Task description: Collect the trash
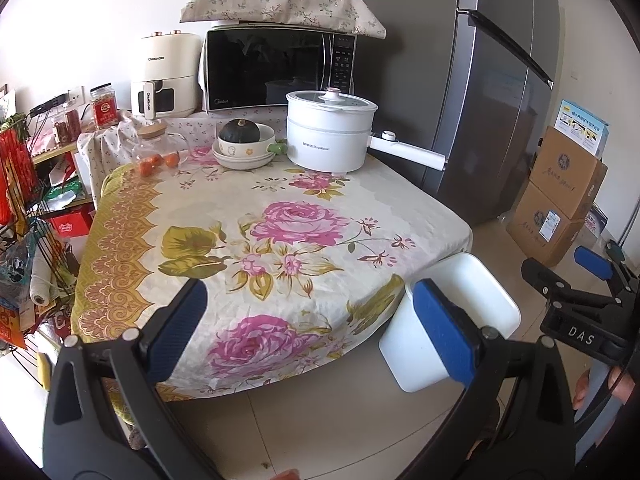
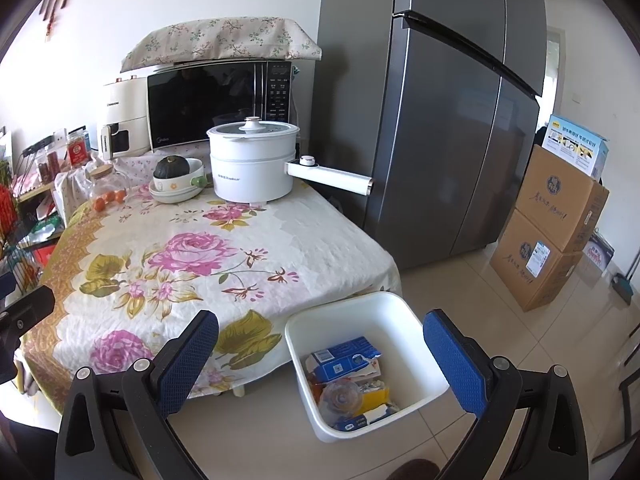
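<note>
both grippers spread over the table edge, trash in the bin

your right gripper has its blue pads wide apart and holds nothing; between them, on the floor just beside the table corner, sits the white bin. inside it lie a torn blue carton, a clear plastic bottle and other scraps. your left gripper is likewise spread and empty, over the near edge of the floral tablecloth. farther back stand a white electric pot, a bowl with a dark squash and a microwave.
</note>
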`<control>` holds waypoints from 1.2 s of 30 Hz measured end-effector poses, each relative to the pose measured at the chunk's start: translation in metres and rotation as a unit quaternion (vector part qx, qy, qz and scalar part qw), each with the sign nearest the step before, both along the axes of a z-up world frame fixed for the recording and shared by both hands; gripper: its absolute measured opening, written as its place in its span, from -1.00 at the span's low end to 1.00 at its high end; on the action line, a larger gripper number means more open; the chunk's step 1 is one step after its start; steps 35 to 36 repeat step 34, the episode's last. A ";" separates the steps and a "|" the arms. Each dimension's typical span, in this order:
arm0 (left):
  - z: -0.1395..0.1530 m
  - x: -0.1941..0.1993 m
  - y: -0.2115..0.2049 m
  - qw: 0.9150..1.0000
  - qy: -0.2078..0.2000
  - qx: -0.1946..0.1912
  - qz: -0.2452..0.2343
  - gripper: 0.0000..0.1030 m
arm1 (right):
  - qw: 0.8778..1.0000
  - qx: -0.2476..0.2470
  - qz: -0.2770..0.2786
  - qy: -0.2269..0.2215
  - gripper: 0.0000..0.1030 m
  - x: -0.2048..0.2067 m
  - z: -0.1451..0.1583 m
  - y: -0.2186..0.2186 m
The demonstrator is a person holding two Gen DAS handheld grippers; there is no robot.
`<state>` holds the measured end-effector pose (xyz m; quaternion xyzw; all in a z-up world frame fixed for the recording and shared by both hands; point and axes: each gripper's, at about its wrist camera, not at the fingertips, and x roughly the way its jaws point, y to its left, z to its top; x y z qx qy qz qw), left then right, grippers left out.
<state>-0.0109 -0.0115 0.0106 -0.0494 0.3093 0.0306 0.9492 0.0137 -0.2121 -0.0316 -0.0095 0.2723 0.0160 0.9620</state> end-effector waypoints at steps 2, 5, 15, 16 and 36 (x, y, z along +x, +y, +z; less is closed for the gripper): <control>0.000 0.000 0.000 1.000 0.000 0.000 0.000 0.98 | 1.000 0.001 0.000 0.000 1.00 0.000 0.000 0.000; 0.000 0.000 -0.001 1.000 0.000 0.000 0.000 0.98 | 1.000 0.000 -0.001 0.000 1.00 0.000 0.000 0.000; -0.003 0.002 -0.001 1.000 0.013 -0.011 -0.005 0.98 | 1.000 -0.001 -0.001 0.000 1.00 0.001 0.000 -0.001; -0.003 0.002 -0.001 1.000 0.012 -0.011 -0.005 0.98 | 1.000 -0.001 -0.001 0.001 1.00 0.000 -0.001 -0.001; -0.004 0.002 -0.001 1.000 0.011 -0.016 -0.005 0.98 | 1.000 -0.003 -0.002 0.003 1.00 0.000 -0.002 0.000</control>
